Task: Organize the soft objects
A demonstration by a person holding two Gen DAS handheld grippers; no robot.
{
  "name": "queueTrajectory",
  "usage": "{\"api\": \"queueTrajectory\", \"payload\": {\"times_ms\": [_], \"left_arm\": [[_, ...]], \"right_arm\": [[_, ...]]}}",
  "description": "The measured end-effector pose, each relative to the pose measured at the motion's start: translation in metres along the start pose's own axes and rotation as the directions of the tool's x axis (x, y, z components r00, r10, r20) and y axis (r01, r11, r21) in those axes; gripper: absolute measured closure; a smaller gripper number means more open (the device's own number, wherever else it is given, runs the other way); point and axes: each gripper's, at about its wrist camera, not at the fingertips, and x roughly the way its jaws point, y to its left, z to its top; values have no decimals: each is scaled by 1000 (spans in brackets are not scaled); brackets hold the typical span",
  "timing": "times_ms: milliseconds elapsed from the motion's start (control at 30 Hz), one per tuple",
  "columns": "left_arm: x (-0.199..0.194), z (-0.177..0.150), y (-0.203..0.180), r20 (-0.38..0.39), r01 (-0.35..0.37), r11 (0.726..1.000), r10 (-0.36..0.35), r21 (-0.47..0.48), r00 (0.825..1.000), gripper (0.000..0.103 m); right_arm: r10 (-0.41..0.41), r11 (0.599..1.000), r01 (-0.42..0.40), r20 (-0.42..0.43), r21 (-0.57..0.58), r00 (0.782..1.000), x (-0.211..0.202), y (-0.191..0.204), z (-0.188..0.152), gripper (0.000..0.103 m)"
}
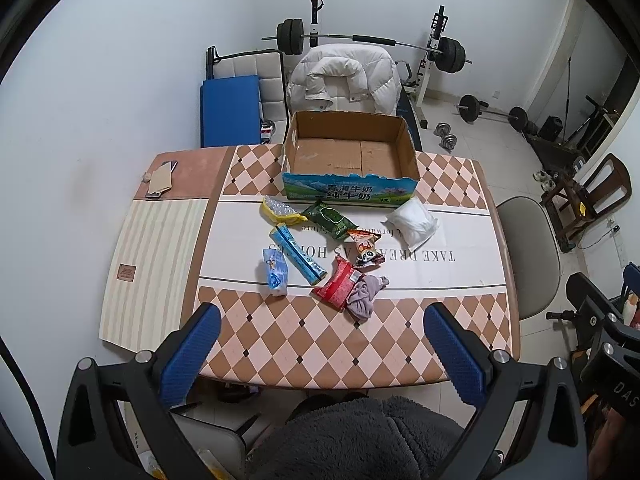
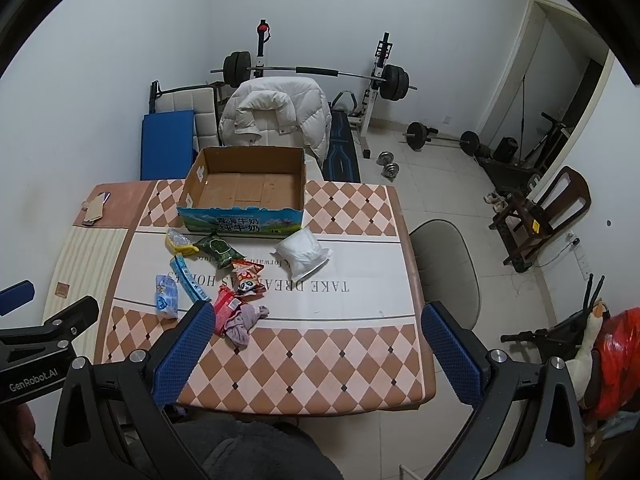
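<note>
An empty cardboard box (image 1: 348,156) stands at the table's far side; it also shows in the right wrist view (image 2: 244,188). In front of it lie soft packets: a white pouch (image 1: 412,222), a green pack (image 1: 328,220), a yellow bag (image 1: 280,210), a long blue packet (image 1: 298,254), a pale blue pack (image 1: 274,272), a panda snack bag (image 1: 366,250), a red packet (image 1: 338,284) and a mauve cloth (image 1: 366,298). My left gripper (image 1: 320,352) is open and empty above the near edge. My right gripper (image 2: 318,354) is open and empty, also near the front edge.
The table (image 1: 280,340) has a checkered cloth. A phone and card (image 1: 162,180) lie at its far left. A grey chair (image 1: 528,256) stands to the right, a chair with a white jacket (image 1: 344,76) behind the box. Weights stand beyond.
</note>
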Motion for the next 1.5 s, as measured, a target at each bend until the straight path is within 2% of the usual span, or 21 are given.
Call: {"api": "queueTrajectory", "payload": {"times_ms": [1500], "left_arm": [[-13,-2,5,24,0,1000,0,-9,1000,0]], "right_arm": [[1,1000,-1,25,-2,1000,-10,-1,4,0]]}}
